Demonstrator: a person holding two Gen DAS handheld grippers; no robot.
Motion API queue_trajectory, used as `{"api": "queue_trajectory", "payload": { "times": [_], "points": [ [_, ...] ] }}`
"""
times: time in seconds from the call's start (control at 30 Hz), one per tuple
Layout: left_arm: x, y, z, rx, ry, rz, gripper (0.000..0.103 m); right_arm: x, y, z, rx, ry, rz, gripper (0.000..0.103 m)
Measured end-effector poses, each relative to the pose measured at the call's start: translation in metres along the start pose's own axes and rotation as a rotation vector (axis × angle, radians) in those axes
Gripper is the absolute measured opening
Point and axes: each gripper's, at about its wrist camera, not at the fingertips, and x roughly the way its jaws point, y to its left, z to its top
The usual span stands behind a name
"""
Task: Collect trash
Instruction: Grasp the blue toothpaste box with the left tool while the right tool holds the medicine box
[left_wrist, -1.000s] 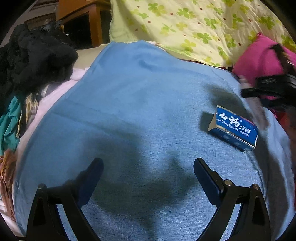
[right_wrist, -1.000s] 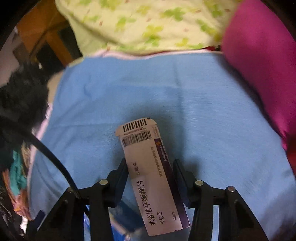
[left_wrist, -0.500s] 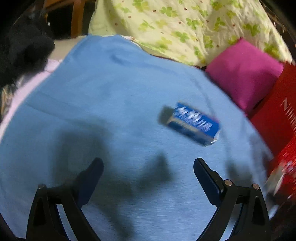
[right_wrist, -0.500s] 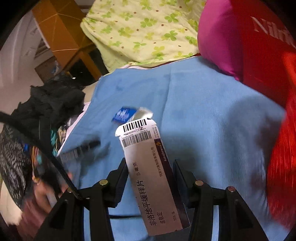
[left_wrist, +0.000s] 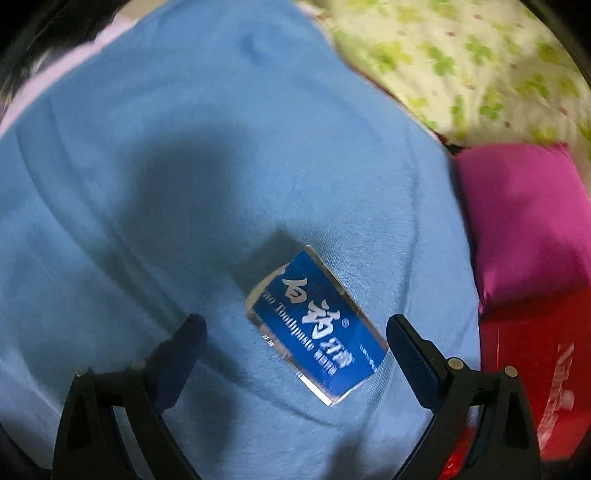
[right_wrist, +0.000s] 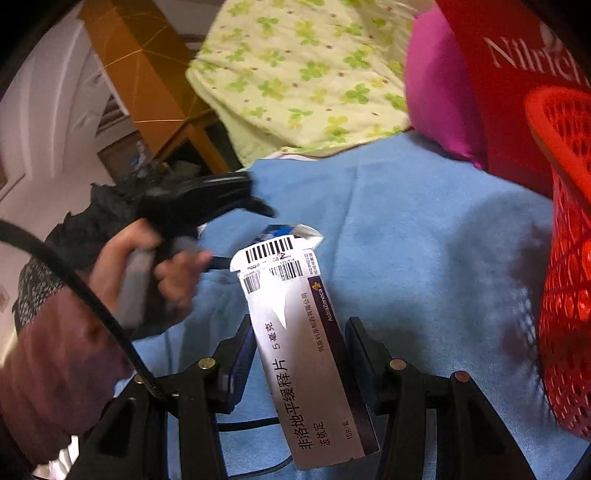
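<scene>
A blue toothpaste box (left_wrist: 317, 328) lies flat on the blue cloth (left_wrist: 221, 166). My left gripper (left_wrist: 295, 328) is open just above it, its fingers on either side of the box, not touching. In the right wrist view my left gripper (right_wrist: 258, 205) shows at left in a hand, with the blue box (right_wrist: 275, 230) partly hidden below it. My right gripper (right_wrist: 299, 332) is shut on a white and purple medicine box (right_wrist: 306, 343), held above the cloth. A red mesh basket (right_wrist: 565, 258) stands at the right edge.
A magenta cushion (left_wrist: 524, 221) and a red bag (left_wrist: 535, 354) lie to the right of the cloth. A green-patterned quilt (right_wrist: 303, 70) is at the back. Dark clothes (right_wrist: 107, 206) pile at the left, beside a wooden cabinet (right_wrist: 147, 74).
My left gripper has moved right and down over the toothpaste box, which now sits between its fingers. My right gripper has swung right with the medicine box; the red basket has come into view.
</scene>
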Motion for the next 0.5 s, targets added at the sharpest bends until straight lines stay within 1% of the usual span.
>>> {"api": "queue_trajectory", "payload": {
  "times": [0.07, 0.13, 0.3, 0.37, 0.4, 0.43, 0.5],
  "points": [
    [0.007, -0.004, 0.0, -0.026, 0.015, 0.007, 0.097, -0.001, 0.004, 0.001, -0.019, -0.004, 0.014, 0.052],
    [0.01, -0.01, -0.001, -0.027, 0.011, 0.009, 0.097, 0.0, 0.005, 0.001, -0.024, -0.001, 0.023, 0.052],
    [0.021, -0.018, -0.007, -0.01, 0.025, 0.036, 0.097, -0.01, 0.0, 0.004, 0.014, -0.027, 0.035, 0.052],
    [0.022, -0.017, -0.007, -0.02, 0.013, 0.038, 0.095, -0.016, -0.001, 0.006, 0.023, -0.045, 0.032, 0.052],
    [0.02, -0.016, -0.007, -0.023, -0.002, 0.045, 0.089, -0.019, -0.001, 0.007, 0.023, -0.052, 0.031, 0.052],
    [0.018, -0.015, -0.006, -0.021, -0.009, 0.049, 0.079, -0.021, -0.001, 0.008, 0.019, -0.057, 0.027, 0.052],
    [0.014, -0.015, -0.007, -0.006, -0.015, 0.025, 0.067, -0.023, 0.001, 0.009, 0.007, -0.063, 0.014, 0.052]
  ]
}}
